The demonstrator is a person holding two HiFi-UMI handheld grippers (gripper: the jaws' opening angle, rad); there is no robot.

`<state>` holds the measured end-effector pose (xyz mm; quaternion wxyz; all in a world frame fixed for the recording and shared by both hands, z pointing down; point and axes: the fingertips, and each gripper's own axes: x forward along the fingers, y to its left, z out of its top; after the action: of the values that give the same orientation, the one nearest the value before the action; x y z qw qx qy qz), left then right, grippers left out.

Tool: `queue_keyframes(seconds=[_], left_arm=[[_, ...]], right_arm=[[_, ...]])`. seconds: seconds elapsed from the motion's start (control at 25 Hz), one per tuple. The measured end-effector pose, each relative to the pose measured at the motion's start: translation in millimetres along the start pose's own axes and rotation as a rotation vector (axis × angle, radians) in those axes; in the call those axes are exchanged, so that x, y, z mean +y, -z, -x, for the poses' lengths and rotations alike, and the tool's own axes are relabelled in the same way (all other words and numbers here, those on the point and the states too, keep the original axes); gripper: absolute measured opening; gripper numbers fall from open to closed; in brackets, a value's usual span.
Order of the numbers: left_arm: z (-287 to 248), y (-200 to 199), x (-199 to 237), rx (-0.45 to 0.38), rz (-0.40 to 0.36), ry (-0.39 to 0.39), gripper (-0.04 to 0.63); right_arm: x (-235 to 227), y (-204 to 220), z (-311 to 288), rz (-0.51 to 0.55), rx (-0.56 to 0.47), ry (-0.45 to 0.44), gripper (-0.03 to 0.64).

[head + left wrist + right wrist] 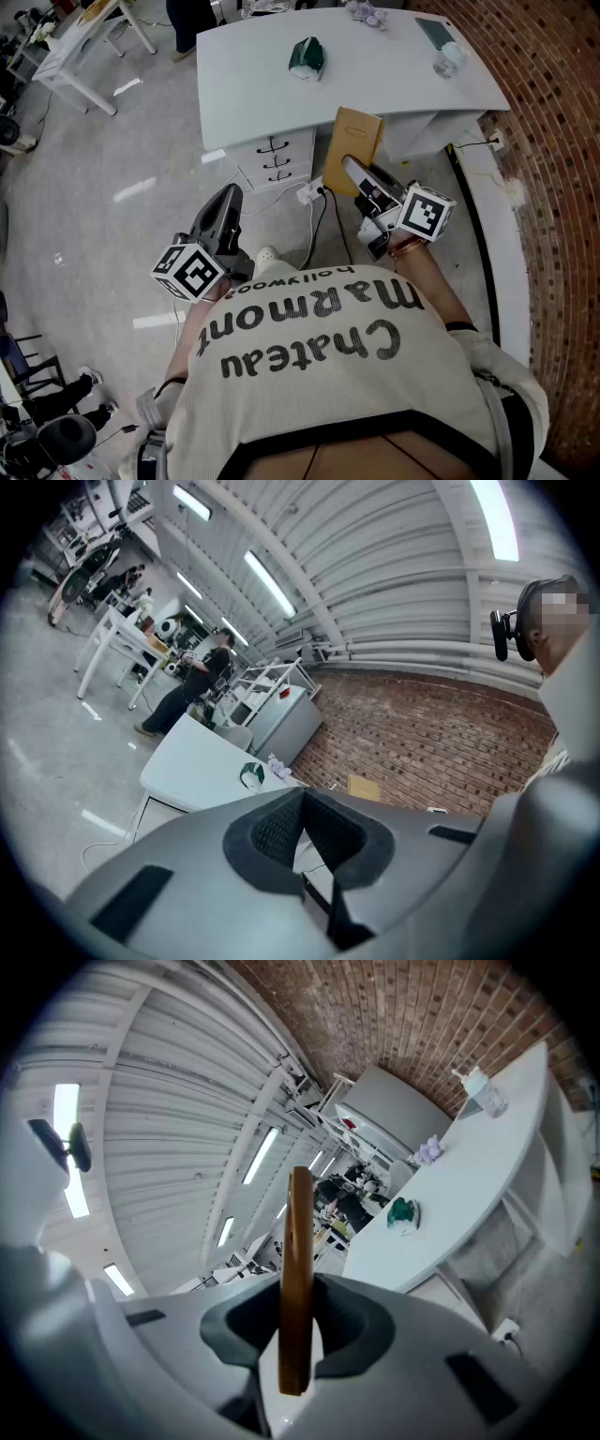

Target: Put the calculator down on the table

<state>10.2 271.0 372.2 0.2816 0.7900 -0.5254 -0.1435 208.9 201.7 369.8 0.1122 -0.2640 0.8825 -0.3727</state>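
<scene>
The shirt (319, 361) carried the only readable words: "Chateau Marmont" in big dark letters, with a smaller "hollywood" above them in the picture, all upside down in the head view. The cube (190, 272) on the left gripper (226, 199) and the cube (424, 214) on the right gripper (354, 172) each bore black-and-white square markers, coded patterns with no letters or numbers to read.

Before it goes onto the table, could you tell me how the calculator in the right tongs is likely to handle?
The calculator stands straight beyond the right tongs without sagging, so it is probably stiff. It looks thin and flat, so likely light, and unlikely to roll on the table.
</scene>
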Motion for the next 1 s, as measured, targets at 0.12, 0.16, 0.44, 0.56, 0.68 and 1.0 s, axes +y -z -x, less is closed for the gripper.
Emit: queue_keyframes(seconds=[0.12,0.16,0.44,0.56,0.68,1.0], left_arm=[[-1,0,-3,-0.011,-0.011,0.003,0.002],[-1,0,-3,-0.012,-0.014,0.003,0.002],[1,-4,0,-0.028,-0.011,-0.007,0.003],[-2,-6,6,-0.024,-0.008,-0.010,0.003],[-7,-11,16,-0.019,-0.003,-0.019,0.002],[-38,-39,72,-0.007,0.020,-0.021,0.002]], right_arm=[[-1,-3,5,-0.001,-0.010,-0.006,0.092],[-2,-5,6,-0.001,-0.014,-0.007,0.092],[-11,3,5,-0.036,0.004,0.013,0.092],[-14,3,-3,-0.025,0.013,0.009,0.092],[-18,2,-15,-0.031,0.018,0.016,0.092],[-34,-4,-75,-0.052,0.023,0.044,0.092]])
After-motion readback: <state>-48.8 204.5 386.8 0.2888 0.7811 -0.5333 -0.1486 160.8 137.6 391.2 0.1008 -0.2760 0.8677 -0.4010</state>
